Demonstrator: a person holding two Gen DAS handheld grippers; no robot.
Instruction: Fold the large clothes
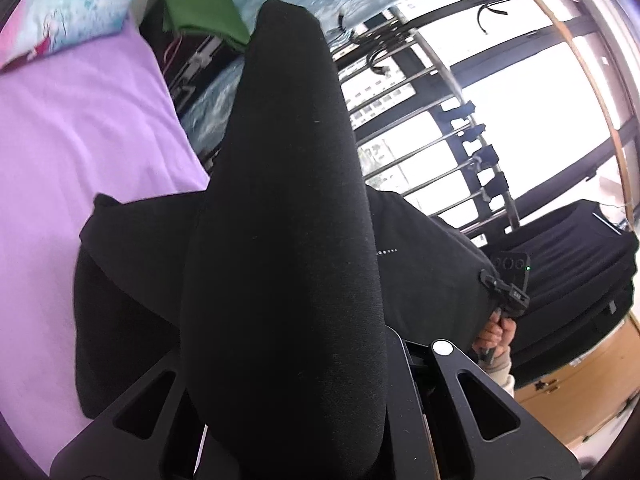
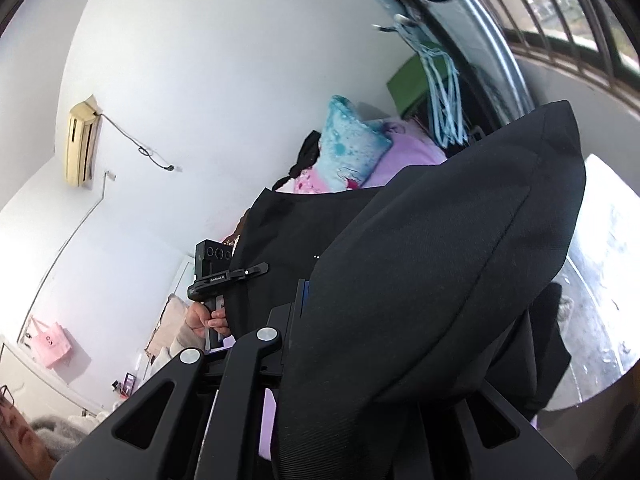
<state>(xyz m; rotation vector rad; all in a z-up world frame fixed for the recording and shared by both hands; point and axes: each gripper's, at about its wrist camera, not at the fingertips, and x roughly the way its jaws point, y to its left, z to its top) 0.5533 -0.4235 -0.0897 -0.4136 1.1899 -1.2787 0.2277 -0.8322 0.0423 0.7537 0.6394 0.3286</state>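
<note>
A large black garment (image 1: 280, 240) is lifted off the purple bed sheet (image 1: 80, 140). In the left wrist view a thick fold of it runs up the middle between my left gripper's jaws and hides the fingertips. The right gripper (image 1: 490, 280) shows at the garment's right edge, clamped on the cloth. In the right wrist view the black garment (image 2: 440, 260) drapes over my right gripper and hides its fingertips. The left gripper (image 2: 256, 269) shows at centre left, pinching the garment's edge.
A blue patterned pillow (image 1: 72, 4) and a green folded cloth (image 1: 200, 8) lie at the head of the bed. A window with metal bars (image 1: 460, 128) and a hanging rack is on the right. A wooden cabinet (image 1: 580, 380) stands at lower right.
</note>
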